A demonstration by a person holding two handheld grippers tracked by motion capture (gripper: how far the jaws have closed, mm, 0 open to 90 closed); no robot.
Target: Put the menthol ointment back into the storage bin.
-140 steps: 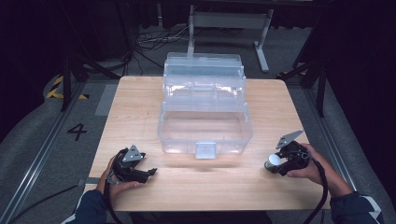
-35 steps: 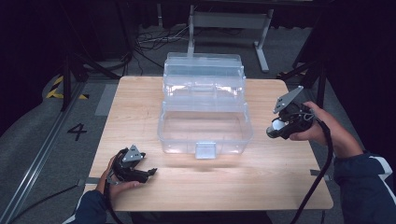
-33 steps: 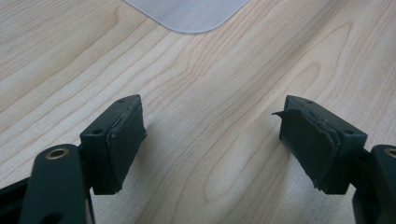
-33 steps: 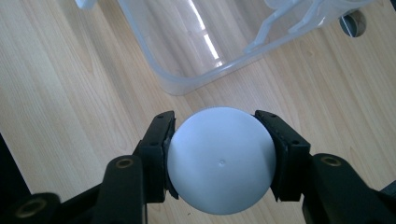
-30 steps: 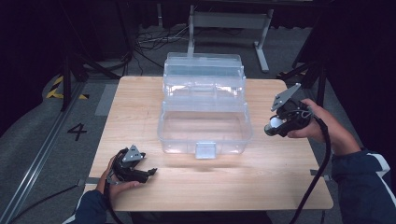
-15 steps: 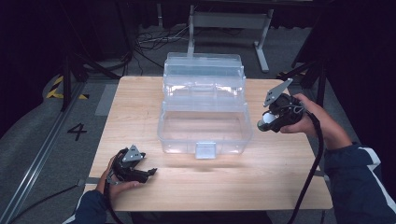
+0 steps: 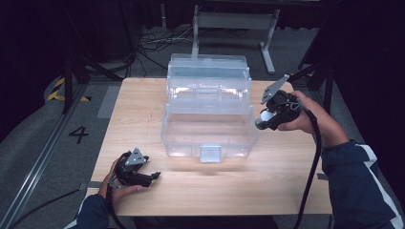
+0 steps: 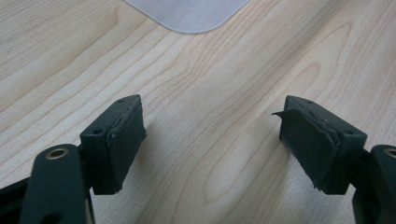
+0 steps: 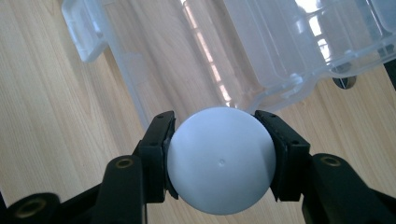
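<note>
White ball (image 9: 219,161) clamped by right gripper (image 9: 219,158), ball's underside hidden

Two black hand-held grippers, left gripper (image 7: 152,176) and right gripper (image 7: 261,121), each topped by a grey three-cornered plate, black cable trailing from each, worn black rubber pads (image 8: 128,135), brass-coloured rivets in the linkage, small screw holes, dark blue sleeve (image 7: 356,181) with white stripe.
</note>
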